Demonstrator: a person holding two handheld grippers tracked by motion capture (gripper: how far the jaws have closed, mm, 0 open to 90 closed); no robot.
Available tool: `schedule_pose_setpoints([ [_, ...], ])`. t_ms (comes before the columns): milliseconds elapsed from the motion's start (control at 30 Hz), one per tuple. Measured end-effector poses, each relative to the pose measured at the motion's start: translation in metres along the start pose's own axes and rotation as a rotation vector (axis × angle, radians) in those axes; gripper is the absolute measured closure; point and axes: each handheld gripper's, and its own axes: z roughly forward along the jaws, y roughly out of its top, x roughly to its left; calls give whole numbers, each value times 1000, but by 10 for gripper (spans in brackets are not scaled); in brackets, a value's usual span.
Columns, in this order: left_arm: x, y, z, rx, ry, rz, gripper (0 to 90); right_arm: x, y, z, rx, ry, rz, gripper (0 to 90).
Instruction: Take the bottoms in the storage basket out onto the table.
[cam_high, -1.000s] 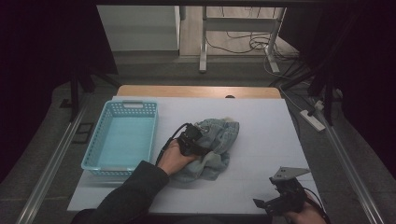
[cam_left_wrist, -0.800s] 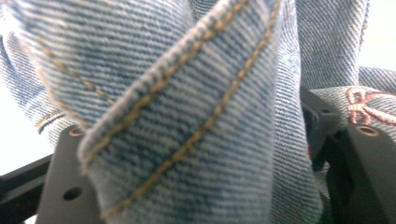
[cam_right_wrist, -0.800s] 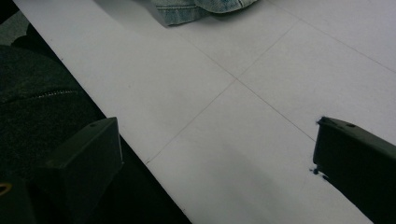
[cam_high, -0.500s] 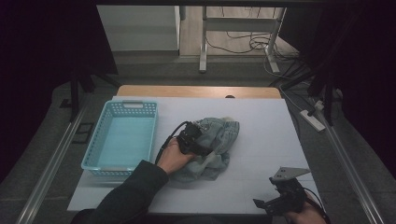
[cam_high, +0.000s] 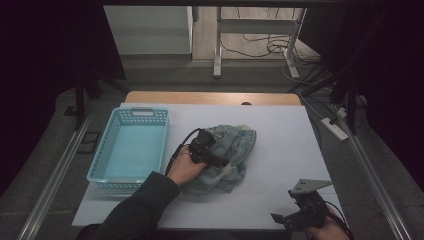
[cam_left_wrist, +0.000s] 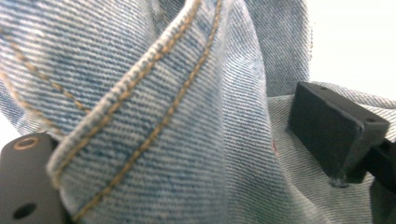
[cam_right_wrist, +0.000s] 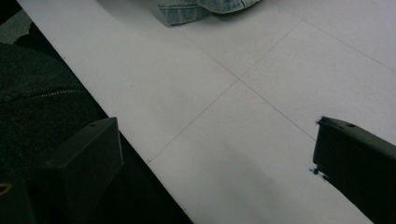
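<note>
A crumpled light-blue denim garment (cam_high: 235, 142) lies in the middle of the white table (cam_high: 285, 150). My left gripper (cam_high: 216, 154) rests on the garment's left side, held by a hand in a dark sleeve. In the left gripper view a stitched denim fold (cam_left_wrist: 154, 93) stands between the jaws of the left gripper (cam_left_wrist: 177, 135). They have just been opening, and the right one stands apart from the fold. My right gripper (cam_high: 280, 220) sits at the table's near right edge. In its own view, the right gripper (cam_right_wrist: 219, 140) is open with nothing between its jaws.
A light-blue plastic basket (cam_high: 102, 150) stands on the table's left side, with nothing in it. The garment's edge (cam_right_wrist: 187, 9) shows at the top of the right gripper view. Bare white table lies between the garment and the right gripper. Cables and table legs lie on the floor behind.
</note>
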Motion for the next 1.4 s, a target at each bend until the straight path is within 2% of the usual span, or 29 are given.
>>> schedule_pose_setpoints([
  [267,-3,1,-2,-25,0,15,50,0,0,0,2,2,-2,13],
  [433,-2,1,-5,-45,-22,7,33,0,0,0,7,2,-3,13],
  [900,-6,4,-16,-77,-41,19,28,0,0,1,7,8,-1,13],
  [1400,-6,5,-29,-117,-43,22,33,0,0,1,9,9,-3,13],
])
